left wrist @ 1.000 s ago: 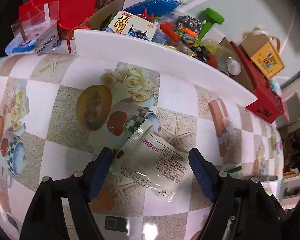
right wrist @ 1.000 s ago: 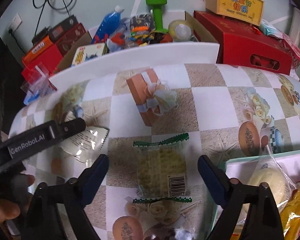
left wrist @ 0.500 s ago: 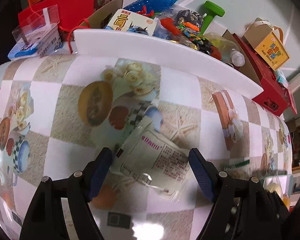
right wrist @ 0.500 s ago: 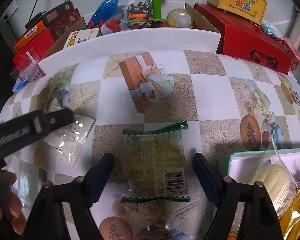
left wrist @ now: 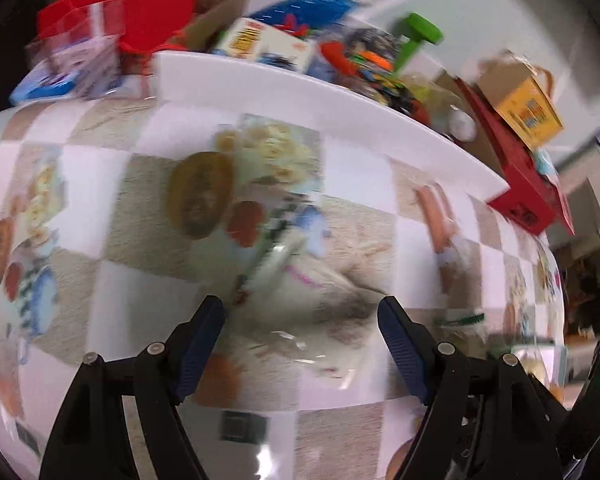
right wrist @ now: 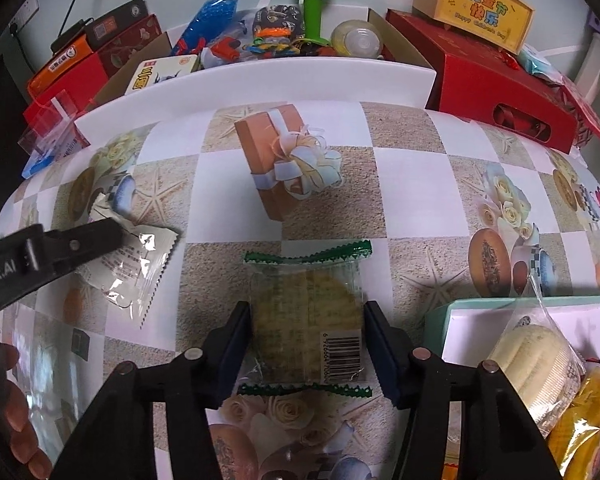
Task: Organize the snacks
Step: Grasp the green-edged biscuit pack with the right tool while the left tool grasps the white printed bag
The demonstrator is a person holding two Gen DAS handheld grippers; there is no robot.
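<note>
Right wrist view: green-edged biscuit packet [right wrist: 306, 312], flat on the patterned tablecloth [right wrist: 412, 184], centre foreground. Right gripper [right wrist: 305, 344] jaws have just been closing; pads touch both long sides of the packet, pinching it. To its right, a tray [right wrist: 440, 316] holding wrapped snacks [right wrist: 536, 356]. To its left, a white snack packet [right wrist: 136, 268] on the cloth, lying between the spread jaws of the left gripper [left wrist: 300, 344]. Left wrist view is blurred.

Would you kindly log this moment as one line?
right gripper: jaws just closing around green-edged clear cracker packet | left gripper: open over white printed sachet | mint tray: right
</note>
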